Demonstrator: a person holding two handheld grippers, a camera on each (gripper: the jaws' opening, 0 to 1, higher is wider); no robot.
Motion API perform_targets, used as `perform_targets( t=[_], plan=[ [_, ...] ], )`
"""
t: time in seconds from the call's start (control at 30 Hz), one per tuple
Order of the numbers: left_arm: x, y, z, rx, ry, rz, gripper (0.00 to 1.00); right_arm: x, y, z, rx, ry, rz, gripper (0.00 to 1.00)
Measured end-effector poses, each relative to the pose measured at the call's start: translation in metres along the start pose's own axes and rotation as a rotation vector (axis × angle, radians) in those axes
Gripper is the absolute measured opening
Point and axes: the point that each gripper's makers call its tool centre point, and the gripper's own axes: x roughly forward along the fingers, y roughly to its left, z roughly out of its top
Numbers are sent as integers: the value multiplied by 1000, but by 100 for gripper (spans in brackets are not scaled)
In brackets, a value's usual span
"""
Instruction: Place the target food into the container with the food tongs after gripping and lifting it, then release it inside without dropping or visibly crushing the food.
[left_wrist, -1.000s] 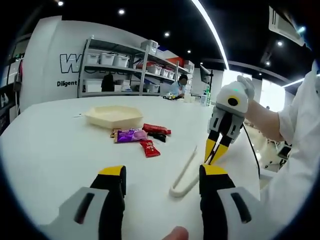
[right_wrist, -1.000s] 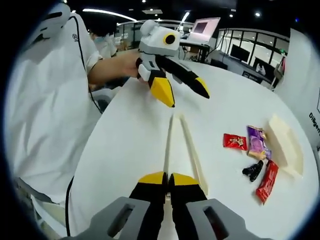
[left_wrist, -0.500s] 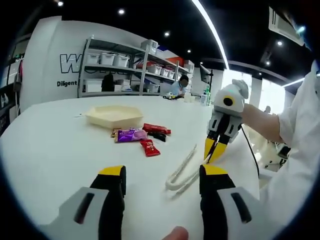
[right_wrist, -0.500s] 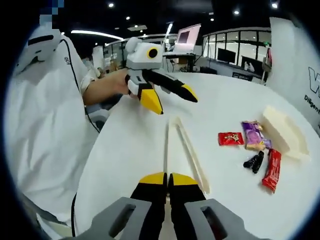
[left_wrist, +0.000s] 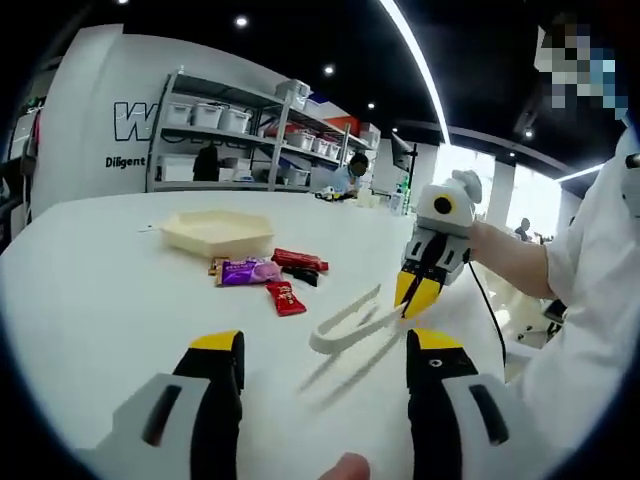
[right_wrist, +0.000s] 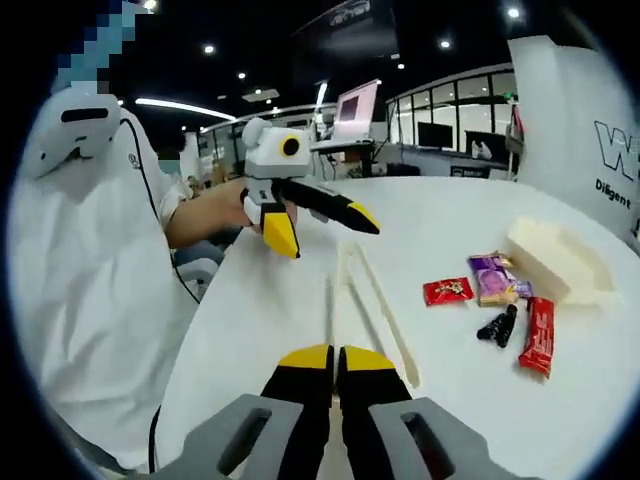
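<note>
The right gripper (right_wrist: 336, 362), with its yellow-tipped jaws pressed together, is clamped on the handle end of the cream plastic food tongs (right_wrist: 368, 305), which are held raised off the white tabletop (right_wrist: 440, 400), their shadow cast below in the left gripper view. The left gripper (left_wrist: 318, 352) is seen with its jaws wide apart and nothing between them. Farther out, 4 wrapped snacks are grouped: a small red packet (left_wrist: 285, 297), a purple packet (left_wrist: 246, 270), a long red bar (left_wrist: 299, 260) and a black piece (right_wrist: 498, 325). Just beyond them sits the cream hexagonal tray (left_wrist: 216, 232), with shelving racks (left_wrist: 230, 135) far behind.
</note>
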Motion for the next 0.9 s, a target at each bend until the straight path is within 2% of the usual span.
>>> perform_targets(
  t=[0.2,0.4,0.83,0.9],
  plan=[
    [2,-3,-2,-8,7,-15,65,-2,-2,4,19,-37,1,0],
    [8,-14,-4,-14,15,-64,63,-3,5,14,43,-114,31,0],
    [18,-42,10,-26,-52,-192,55,-2,17,31,75,-224,82,0],
    [20,-42,11,-26,-59,-183,56,-3,17,31,90,-231,82,0]
  ],
)
